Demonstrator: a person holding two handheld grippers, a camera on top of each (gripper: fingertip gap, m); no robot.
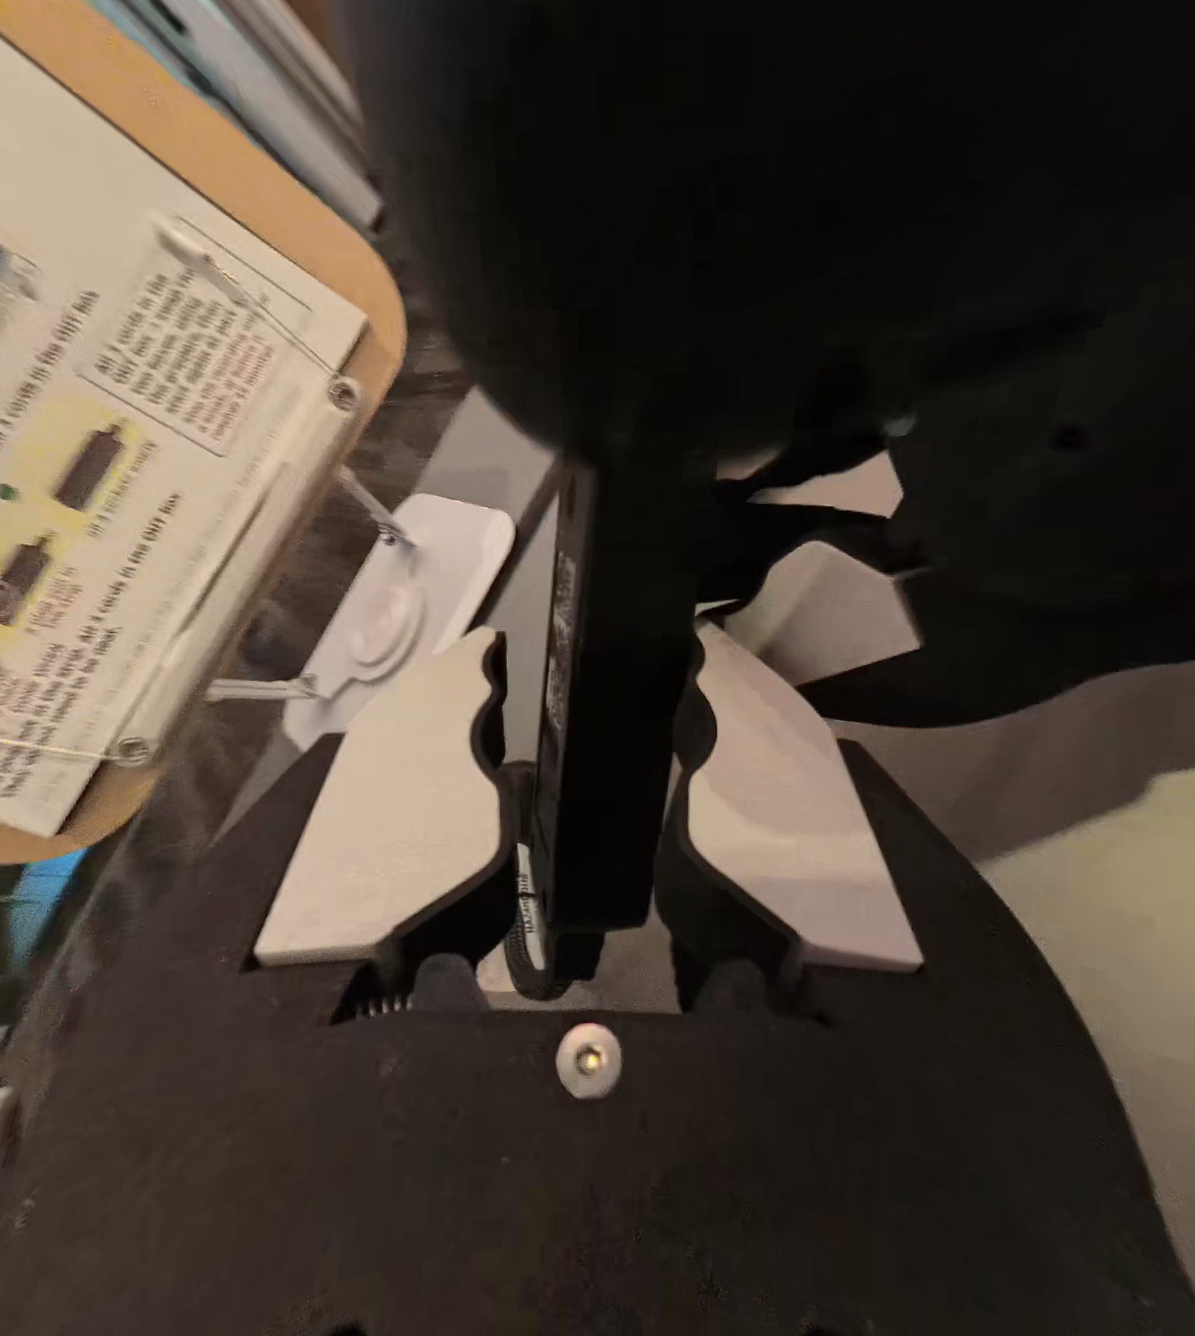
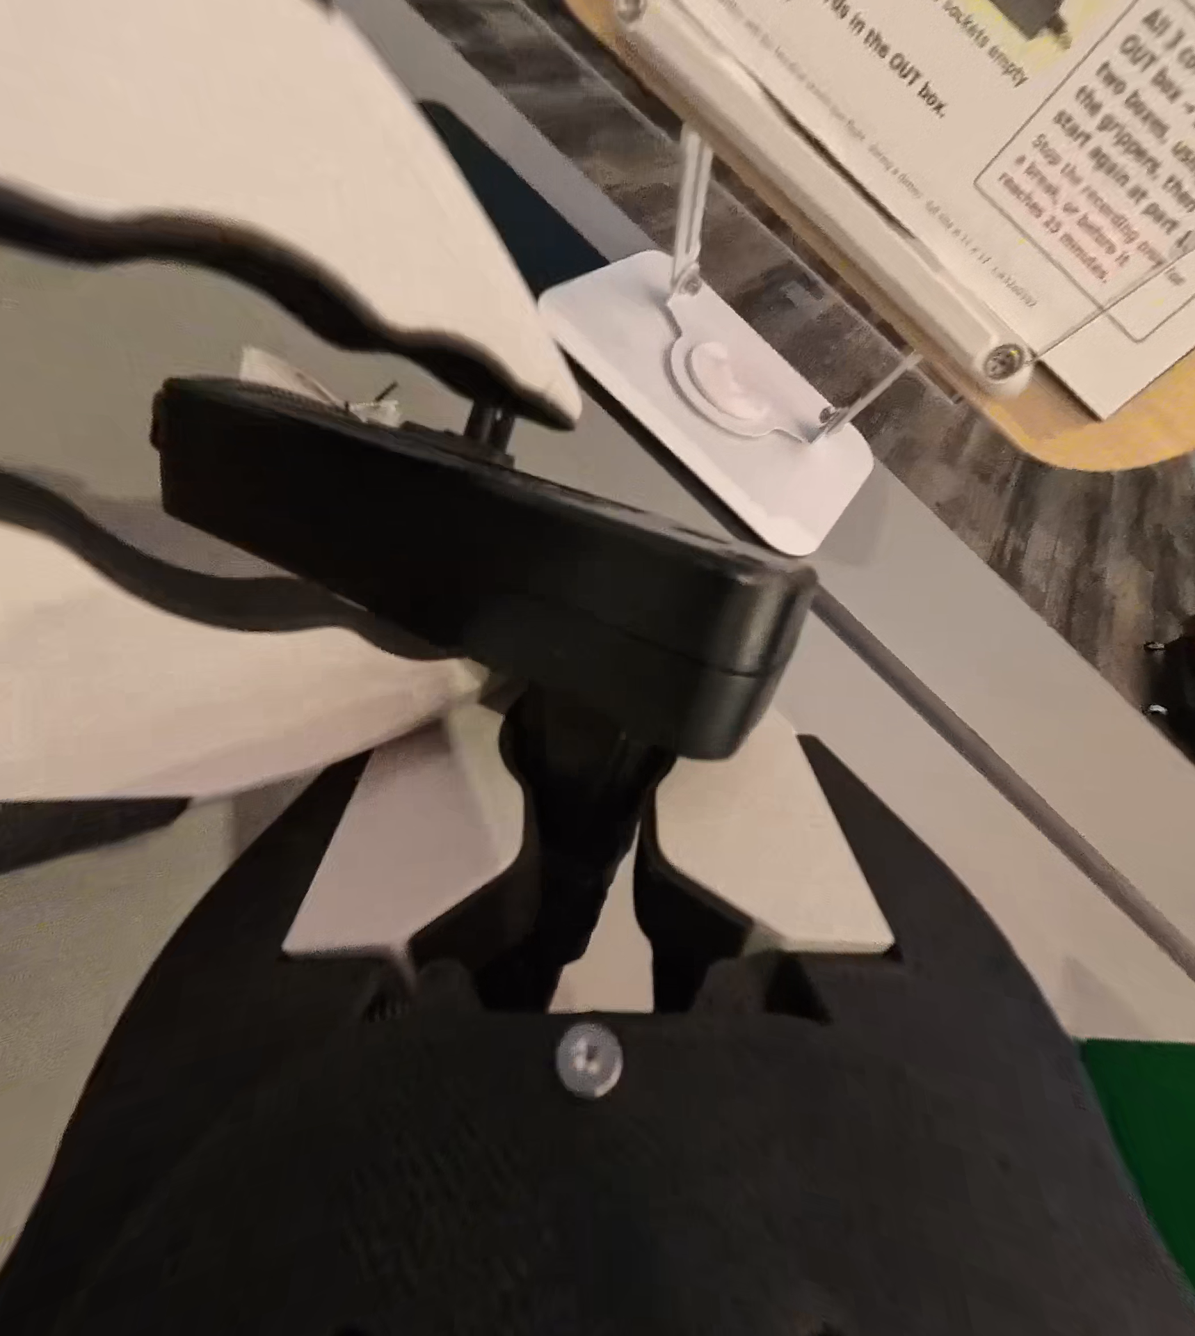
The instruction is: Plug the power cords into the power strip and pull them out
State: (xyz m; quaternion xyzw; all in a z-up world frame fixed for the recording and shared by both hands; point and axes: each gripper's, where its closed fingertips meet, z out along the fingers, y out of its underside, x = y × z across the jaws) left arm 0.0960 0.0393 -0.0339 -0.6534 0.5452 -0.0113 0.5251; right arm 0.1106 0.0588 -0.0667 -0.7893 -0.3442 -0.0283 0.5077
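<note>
My left gripper (image 1: 598, 651) is shut on the black power strip (image 1: 609, 723) and holds it end-on between its white fingers (image 1: 399, 795). A braided cord (image 1: 529, 947) leaves the strip's near end. In the right wrist view the strip (image 2: 479, 564) lies across the frame, with the left gripper's fingers (image 2: 219, 181) clamping its left part. My right gripper (image 2: 580, 766) is shut on a black plug (image 2: 573, 846) whose front meets the strip's face; its prongs are hidden. The right gripper's dark body (image 1: 797, 253) fills the top of the left wrist view.
An instruction sheet (image 1: 110, 434) in a clear holder stands on a white base (image 1: 435, 578) on the grey table (image 1: 515, 622); the base also shows in the right wrist view (image 2: 710, 405). The table's edge (image 2: 1014, 795) runs diagonally. A green object (image 2: 1173, 1171) lies at lower right. About 4 cm separates my left fingertips from my right.
</note>
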